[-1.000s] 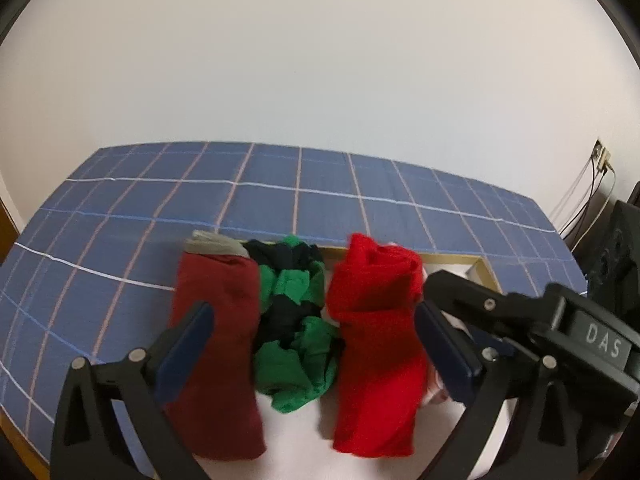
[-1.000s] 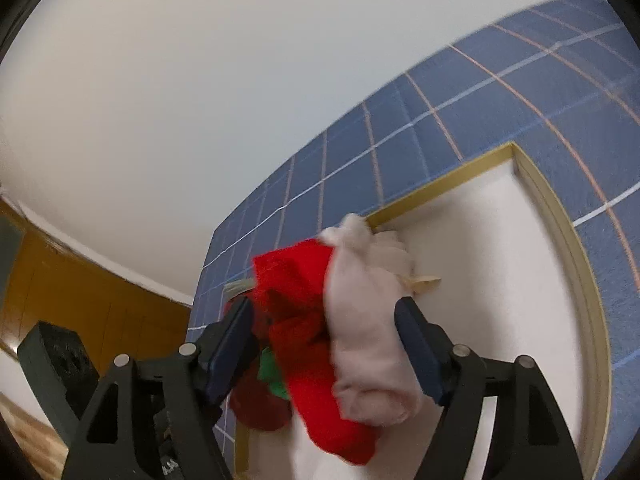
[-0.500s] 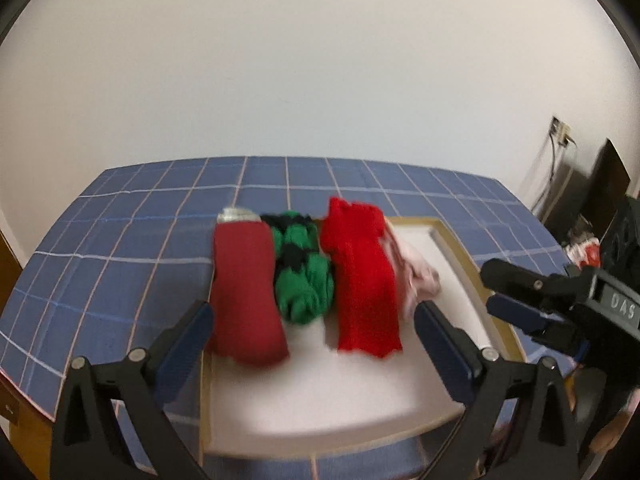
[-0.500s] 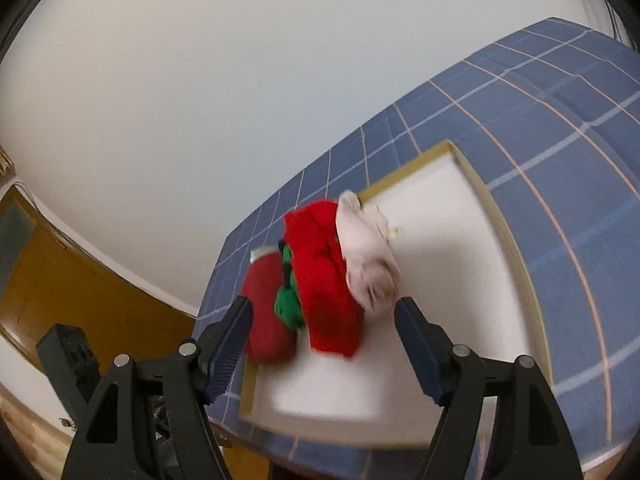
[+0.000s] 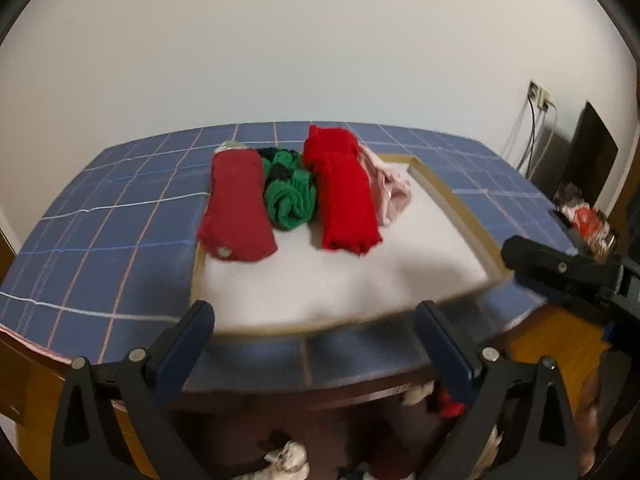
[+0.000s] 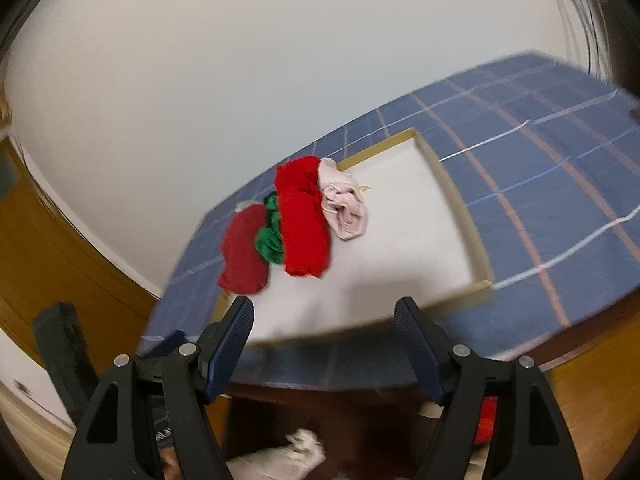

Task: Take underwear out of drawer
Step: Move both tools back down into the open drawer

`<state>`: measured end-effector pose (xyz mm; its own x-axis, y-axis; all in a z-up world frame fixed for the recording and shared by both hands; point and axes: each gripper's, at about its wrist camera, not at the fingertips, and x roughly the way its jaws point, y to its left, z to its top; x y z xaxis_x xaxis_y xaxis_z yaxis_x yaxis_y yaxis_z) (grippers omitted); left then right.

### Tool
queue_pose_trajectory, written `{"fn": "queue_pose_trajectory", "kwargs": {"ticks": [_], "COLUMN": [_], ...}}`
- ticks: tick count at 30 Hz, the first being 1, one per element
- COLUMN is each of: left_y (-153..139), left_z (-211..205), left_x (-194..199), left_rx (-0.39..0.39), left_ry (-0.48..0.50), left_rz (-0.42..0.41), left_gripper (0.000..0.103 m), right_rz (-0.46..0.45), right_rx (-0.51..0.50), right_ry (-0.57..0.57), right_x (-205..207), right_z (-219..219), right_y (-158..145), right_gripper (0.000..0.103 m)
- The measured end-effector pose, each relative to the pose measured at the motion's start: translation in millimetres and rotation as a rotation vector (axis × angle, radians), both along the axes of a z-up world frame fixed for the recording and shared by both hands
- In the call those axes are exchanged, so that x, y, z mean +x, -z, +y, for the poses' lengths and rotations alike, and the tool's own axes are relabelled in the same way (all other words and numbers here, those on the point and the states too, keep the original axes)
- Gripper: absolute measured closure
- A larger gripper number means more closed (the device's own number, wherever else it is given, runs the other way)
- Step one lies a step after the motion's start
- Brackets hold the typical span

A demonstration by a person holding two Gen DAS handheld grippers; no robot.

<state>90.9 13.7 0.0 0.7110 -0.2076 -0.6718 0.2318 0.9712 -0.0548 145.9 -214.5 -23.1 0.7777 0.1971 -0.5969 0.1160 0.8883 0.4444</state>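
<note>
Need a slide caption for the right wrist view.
Open right gripper facing four rolled garments lined up in a tray.

We see a shallow tray (image 5: 452, 208) lying on a cloth-covered tabletop (image 5: 112, 240), toward its near edge. Four rolled garments sit side by side along the tray's far left corner: the leftmost roll (image 5: 238, 210) overhangs the tray's left edge, next right a bunched piece (image 5: 290, 196), then a long roll (image 5: 346, 200), then a crumpled piece (image 5: 390, 190) touching it. Below the tabletop's near edge an open drawer holds more garments (image 6: 296, 454)
</note>
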Motion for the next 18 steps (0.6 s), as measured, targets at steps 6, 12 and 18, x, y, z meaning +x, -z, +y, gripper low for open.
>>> {"fn": "queue_pose_trajectory", "kwargs": {"ticks": [6,12,18], "left_y": [17,36,59], "left_z": [12,17,21], "left_x": [-27,-46,-62], "left_rx": [0.066,0.138,0.215], "left_ry": [0.02,0.041,0.079], "left_rz": [0.018,0.05,0.104], "left_gripper": [0.001,0.001,0.001], "right_rz": [0.005,0.035,0.084], "right_rx": [-0.15,-0.18,-0.182], "right_ry": [-0.002,-0.033,-0.057], "right_x": [-41,-70,-92], "right_z": [16,28,33], "right_y": [9,29,54], "right_gripper": [0.028,0.028,0.028]}}
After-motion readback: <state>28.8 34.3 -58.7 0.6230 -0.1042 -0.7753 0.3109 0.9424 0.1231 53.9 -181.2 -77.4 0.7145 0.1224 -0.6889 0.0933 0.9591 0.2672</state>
